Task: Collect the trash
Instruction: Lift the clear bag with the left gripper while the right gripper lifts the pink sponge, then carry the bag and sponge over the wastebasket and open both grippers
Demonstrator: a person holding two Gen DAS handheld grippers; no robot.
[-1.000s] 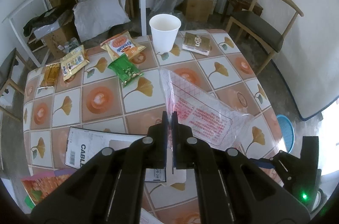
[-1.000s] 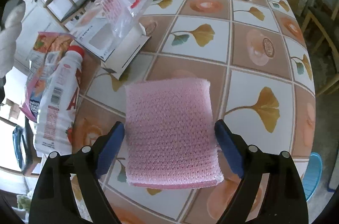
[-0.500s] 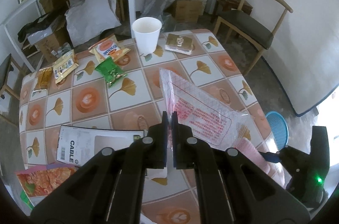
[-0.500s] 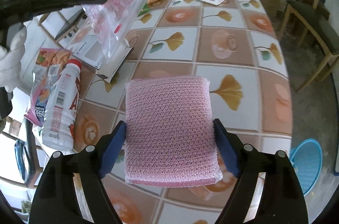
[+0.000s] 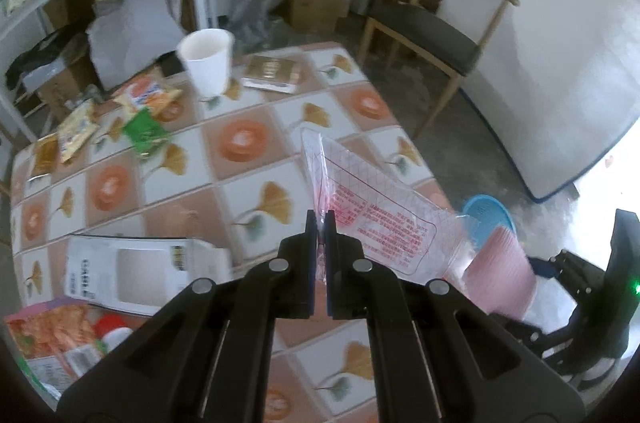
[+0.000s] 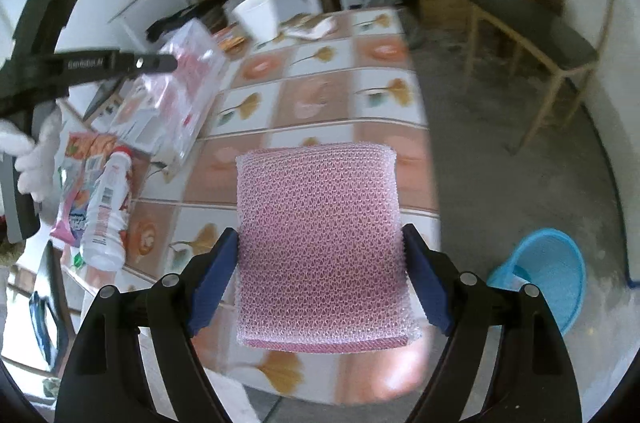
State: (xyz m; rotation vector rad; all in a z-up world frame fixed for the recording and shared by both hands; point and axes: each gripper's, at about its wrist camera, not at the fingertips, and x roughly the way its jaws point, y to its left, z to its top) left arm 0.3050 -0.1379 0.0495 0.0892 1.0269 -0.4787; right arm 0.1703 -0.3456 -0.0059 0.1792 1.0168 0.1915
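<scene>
My left tongs (image 5: 319, 223) are clamped tight on the edge of a clear plastic bag with red print (image 5: 380, 219); it hangs off the tips above the right edge of the tiled ginkgo-pattern tabletop (image 5: 248, 143). My right tongs (image 6: 320, 247) stand wide, blue pads (image 6: 216, 271) pressed on both sides of a square pink foam-mesh pad (image 6: 320, 243), held off the tabletop at its near right corner. A round blue plastic basket (image 6: 548, 271) sits on the concrete floor, right of the tabletop and below the pad.

On the tabletop: white paper cup (image 5: 208, 61) upright near the far edge, flat gold box (image 5: 272, 73) just right of it, orange snack packet (image 5: 146, 97) and green snack packet (image 5: 146, 135) left of the cup. A white cardboard carton (image 5: 136, 267) lies flat near the near edge, and a white plastic bottle with red cap (image 6: 106, 215) lies at the near left corner.
</scene>
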